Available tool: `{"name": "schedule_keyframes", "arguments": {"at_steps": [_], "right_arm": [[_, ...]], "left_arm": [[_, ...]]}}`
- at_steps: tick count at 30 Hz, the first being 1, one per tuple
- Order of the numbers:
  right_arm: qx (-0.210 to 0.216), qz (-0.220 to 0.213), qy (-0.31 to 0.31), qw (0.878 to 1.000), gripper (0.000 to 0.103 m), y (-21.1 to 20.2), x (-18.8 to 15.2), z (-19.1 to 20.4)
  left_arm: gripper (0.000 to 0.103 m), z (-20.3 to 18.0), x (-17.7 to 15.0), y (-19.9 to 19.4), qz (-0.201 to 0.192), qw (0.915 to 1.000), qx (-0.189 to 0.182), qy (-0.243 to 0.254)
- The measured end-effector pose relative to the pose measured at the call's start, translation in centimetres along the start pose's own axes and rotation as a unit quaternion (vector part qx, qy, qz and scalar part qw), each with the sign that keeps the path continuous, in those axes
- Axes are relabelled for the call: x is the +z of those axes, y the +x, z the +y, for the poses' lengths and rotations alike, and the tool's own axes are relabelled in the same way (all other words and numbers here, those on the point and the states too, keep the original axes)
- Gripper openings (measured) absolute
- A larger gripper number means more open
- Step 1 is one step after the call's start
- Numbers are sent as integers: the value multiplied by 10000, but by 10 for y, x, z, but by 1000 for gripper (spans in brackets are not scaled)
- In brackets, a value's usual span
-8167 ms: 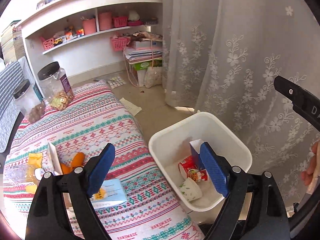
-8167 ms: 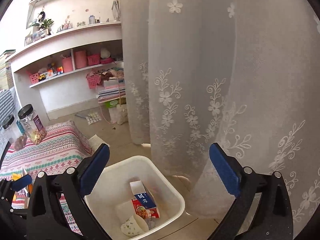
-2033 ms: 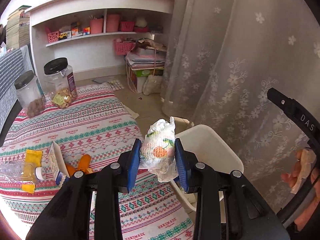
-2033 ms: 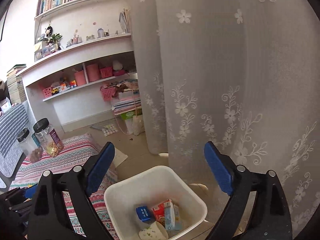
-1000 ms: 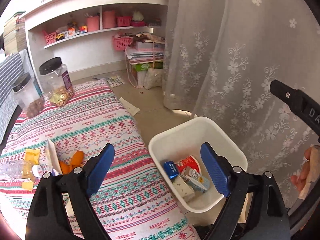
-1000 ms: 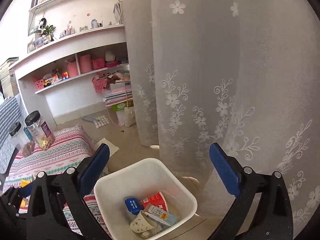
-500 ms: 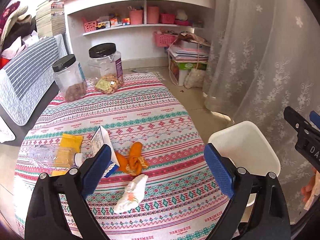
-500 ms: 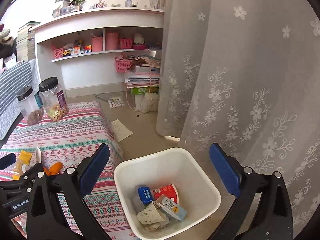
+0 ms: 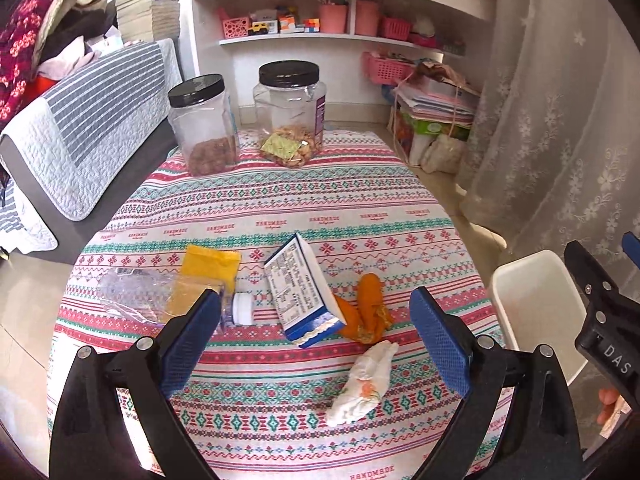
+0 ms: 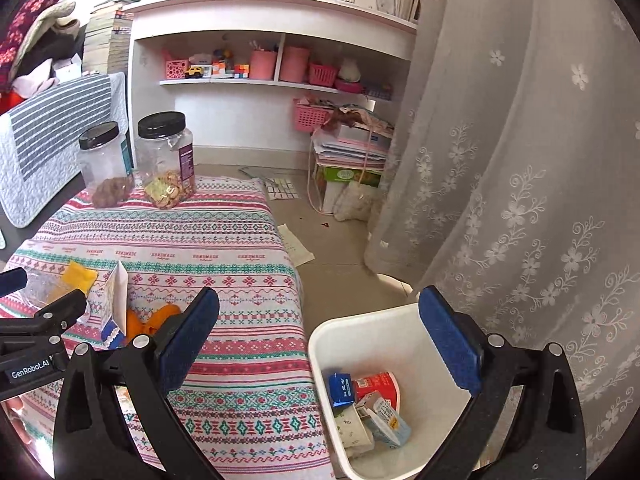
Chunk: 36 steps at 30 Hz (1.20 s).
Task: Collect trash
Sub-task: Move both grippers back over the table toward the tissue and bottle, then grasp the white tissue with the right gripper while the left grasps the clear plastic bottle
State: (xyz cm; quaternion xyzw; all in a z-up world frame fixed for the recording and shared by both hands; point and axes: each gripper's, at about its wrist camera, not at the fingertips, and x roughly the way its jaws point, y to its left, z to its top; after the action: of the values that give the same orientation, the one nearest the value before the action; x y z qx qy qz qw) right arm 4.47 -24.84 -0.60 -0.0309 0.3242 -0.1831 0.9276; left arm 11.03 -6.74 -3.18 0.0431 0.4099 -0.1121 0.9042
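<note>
On the patterned tablecloth lie a crumpled white wrapper, orange peel, a blue and white carton, a crushed clear bottle and a yellow packet. My left gripper hangs open and empty above them, with the wrapper just under its right finger. The white bin stands on the floor by the table and holds a blue carton, a red cup and other scraps. My right gripper is open and empty over the gap between table and bin.
Two black-lidded jars stand at the table's far edge. A grey striped sofa cover is on the left and a lace curtain on the right. Shelves and stacked papers fill the back wall. A paper sheet lies on the floor.
Two seconds ago the left jaws gripped a crumpled white wrapper; now they are open and empty. Both views have swung left from the bin towards the table.
</note>
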Motion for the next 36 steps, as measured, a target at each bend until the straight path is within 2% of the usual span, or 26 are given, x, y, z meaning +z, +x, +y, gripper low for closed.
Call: {"name": "schedule_keyframes", "arguments": {"at_steps": [8, 13, 16, 19, 28, 32, 34, 36], "right_arm": [[270, 246, -241, 9990, 96, 13, 1, 33], [574, 552, -348, 9962, 96, 23, -6, 60], [800, 901, -360, 9921, 96, 32, -15, 78], [1062, 1424, -409, 9832, 96, 44, -30, 98], [1364, 2530, 18, 9578, 94, 79, -71, 128], [1532, 2760, 18, 9489, 74, 85, -81, 139], [1559, 2594, -109, 9530, 64, 80, -81, 145], [1698, 2537, -166, 9521, 46, 76, -80, 151]], "left_arm": [[92, 45, -13, 24, 617, 9975, 219, -260], [92, 66, -18, 25, 687, 9962, 341, -409], [92, 80, -18, 22, 652, 9956, 427, -512], [92, 94, -18, 19, 638, 9947, 475, -650], [92, 120, -17, 11, 580, 9932, 583, -819], [92, 131, -12, 12, 557, 9929, 629, -844], [92, 137, -8, 14, 571, 9924, 647, -883], [92, 143, -5, 19, 651, 9914, 600, -960]]}}
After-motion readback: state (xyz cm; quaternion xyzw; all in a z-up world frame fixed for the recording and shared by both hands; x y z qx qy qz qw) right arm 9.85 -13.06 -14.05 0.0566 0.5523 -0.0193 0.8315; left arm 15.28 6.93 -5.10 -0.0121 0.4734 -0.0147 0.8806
